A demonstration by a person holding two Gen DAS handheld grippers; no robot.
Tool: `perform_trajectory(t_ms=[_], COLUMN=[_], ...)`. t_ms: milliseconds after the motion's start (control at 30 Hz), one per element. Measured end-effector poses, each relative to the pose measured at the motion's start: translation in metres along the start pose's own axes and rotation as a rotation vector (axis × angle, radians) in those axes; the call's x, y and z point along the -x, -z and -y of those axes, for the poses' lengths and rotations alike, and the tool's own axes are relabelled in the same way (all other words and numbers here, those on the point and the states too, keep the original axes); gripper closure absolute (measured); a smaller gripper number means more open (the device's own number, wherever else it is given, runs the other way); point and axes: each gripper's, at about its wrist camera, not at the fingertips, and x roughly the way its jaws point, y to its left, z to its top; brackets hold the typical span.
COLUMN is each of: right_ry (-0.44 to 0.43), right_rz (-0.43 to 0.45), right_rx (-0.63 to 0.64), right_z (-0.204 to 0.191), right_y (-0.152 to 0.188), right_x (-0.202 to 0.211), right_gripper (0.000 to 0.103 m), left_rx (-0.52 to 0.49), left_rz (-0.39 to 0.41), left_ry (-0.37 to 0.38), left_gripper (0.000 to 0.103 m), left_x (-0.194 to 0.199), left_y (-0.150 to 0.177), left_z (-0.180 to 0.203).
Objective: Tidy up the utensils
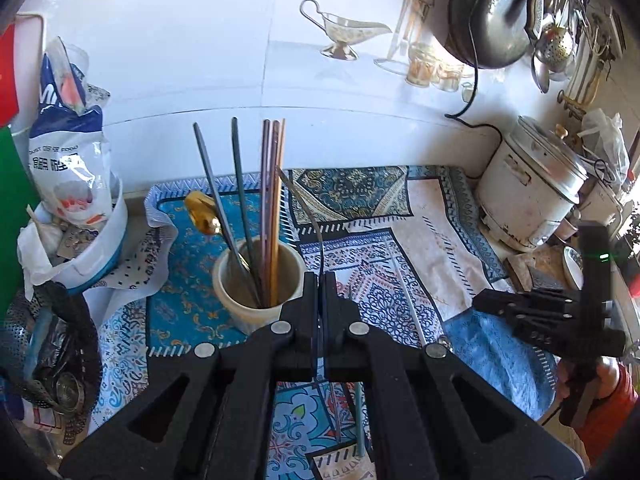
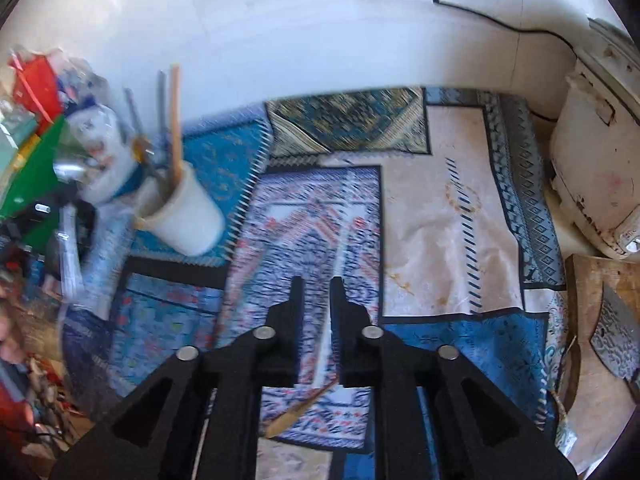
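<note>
A cream cup (image 1: 256,280) stands on the patterned cloth (image 1: 420,216) and holds several chopsticks (image 1: 272,200) and a gold spoon (image 1: 202,210). My left gripper (image 1: 320,284) is shut on a thin curved metal utensil handle (image 1: 310,216), just right of the cup's rim. More utensils (image 1: 360,420) lie on the cloth under it. My right gripper (image 2: 316,284) is open and empty above the cloth; it also shows in the left wrist view (image 1: 520,312). A pale chopstick (image 2: 334,300) lies under it, and a wooden utensil tip (image 2: 296,412). The cup shows at the left (image 2: 180,216), blurred.
A white rice cooker (image 1: 532,192) stands at the right, with a wooden board and cleaver (image 2: 616,336) near it. A white tub with a food bag (image 1: 72,168) and a metal strainer (image 1: 52,344) crowd the left. A wok (image 1: 488,12) and ladles hang on the tiled wall.
</note>
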Motion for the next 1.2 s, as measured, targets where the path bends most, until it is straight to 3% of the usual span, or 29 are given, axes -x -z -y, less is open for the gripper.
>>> perform_trajectory(t_ms=[200, 500, 867, 967, 1033, 1200], right_ry=[-0.014, 0.028, 0.092, 0.102, 0.07, -0.018], right_rz=[-0.123, -0.235, -0.207, -0.19, -0.198, -0.206], right_rx=[-0.04, -0.002, 0.09, 0.099, 0.097, -0.009], right_z=[0.014, -0.007, -0.04, -0.04, -0.036, -0.007], right_y=[-0.017, -0.038, -0.038, -0.036, -0.035, -0.035], right_x=[-0.058, -0.131, -0.144, -0.142, -0.14, -0.128], right_gripper=[0.084, 0.084, 0.081, 0.088, 0.095, 0.098], left_rx=[0.02, 0.073, 0.102, 0.099, 0.095, 0.087], left_rz=[0.005, -0.02, -0.018, -0.014, -0.01, 0.005], left_ry=[-0.034, -0.068, -0.074, -0.072, -0.071, -0.066], left_gripper=[0.103, 0.103, 0.103, 0.103, 0.103, 0.103], left_x=[-0.002, -0.016, -0.021, -0.02, -0.019, -0.013], left_y=[-0.002, -0.003, -0.006, -0.006, -0.007, -0.009], left_z=[-0.013, -0.034, -0.042, -0.04, -0.037, -0.033])
